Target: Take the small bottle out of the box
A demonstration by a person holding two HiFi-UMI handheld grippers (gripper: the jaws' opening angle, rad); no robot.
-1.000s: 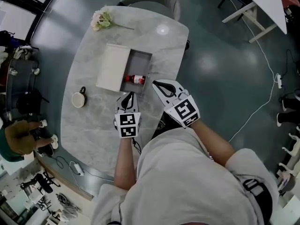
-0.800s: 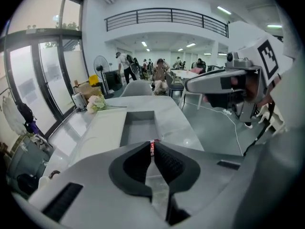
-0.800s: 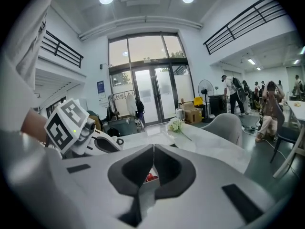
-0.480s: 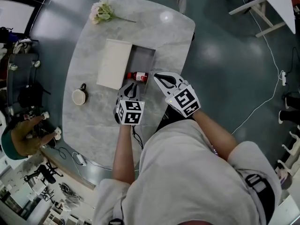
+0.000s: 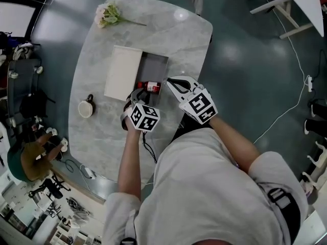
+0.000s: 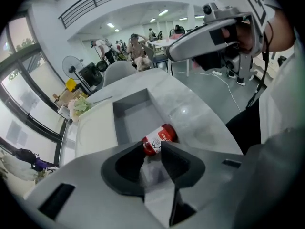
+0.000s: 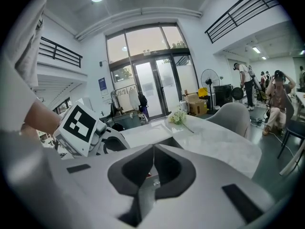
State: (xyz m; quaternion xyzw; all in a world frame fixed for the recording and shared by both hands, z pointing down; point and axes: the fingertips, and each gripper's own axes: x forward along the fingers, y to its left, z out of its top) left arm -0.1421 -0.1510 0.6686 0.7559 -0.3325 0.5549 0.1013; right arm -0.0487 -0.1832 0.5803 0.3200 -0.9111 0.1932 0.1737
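Since a moment ago the left tool (image 6: pixel 152 147) has pushed forward to the near edge of the box (image 5: pixel 155 65) and tipped over, so its marker cube now shows two faces. Its jaws, pressed together before, are opening to a narrow gap. The right tool (image 7: pixel 152 149) has barely shifted and waits at the box's near right corner with its jaws together and nothing between them. The small bottle (image 6: pixel 159 137) lies on its side across the near end of the box. It sits just beyond the left tool's tips and in line with the gap, but the pads do not press on it. It is a stubby, rounded thing, red at both ends, with a white label band bearing red print. The box is a shallow grey tray with straight, matte walls. A flat white lid (image 5: pixel 122 73) lies along its left side. Everything sits on an oval table (image 5: pixel 102 131) of pale veined marble with a soft sheen. There is a mug (image 5: pixel 86 107) to the near left and a small bunch of flowers (image 5: pixel 107 15) at the far end.
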